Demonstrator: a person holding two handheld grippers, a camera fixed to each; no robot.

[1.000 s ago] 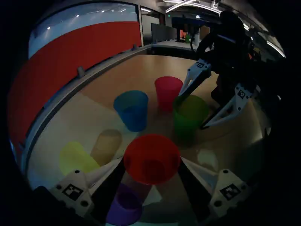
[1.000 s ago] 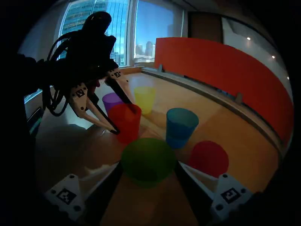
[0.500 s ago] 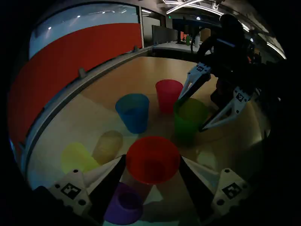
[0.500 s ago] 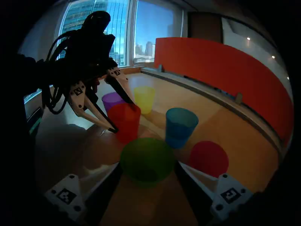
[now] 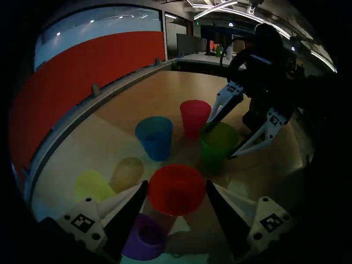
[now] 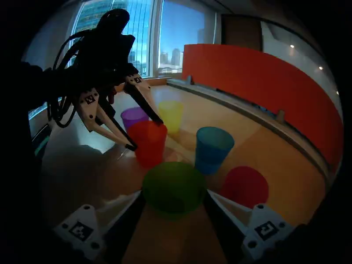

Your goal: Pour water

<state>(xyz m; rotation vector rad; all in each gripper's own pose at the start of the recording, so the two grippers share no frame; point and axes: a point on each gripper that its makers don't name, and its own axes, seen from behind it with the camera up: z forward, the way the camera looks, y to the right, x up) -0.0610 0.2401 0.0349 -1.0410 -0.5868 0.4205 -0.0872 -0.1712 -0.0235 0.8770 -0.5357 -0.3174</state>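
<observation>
Left gripper [image 5: 175,184] clamped on red cup [image 5: 176,199] | right gripper [image 6: 174,193] clamped on green cup [image 6: 173,181] | blue cup [image 6: 213,147] upright nearby

I drew the left gripper [image 5: 175,182] in a touch. Its two fingers came closer on the red cup [image 5: 176,193], whose rim showed narrower between them. In the left gripper view the far cups sank lower: the blue cup [image 5: 154,136], the pink cup [image 5: 195,115] and the green cup [image 5: 217,143] all slid toward the near side. In the right gripper view that gripper stood a little higher and steeper, and its lower fingertip had crept up the red cup's side.
</observation>
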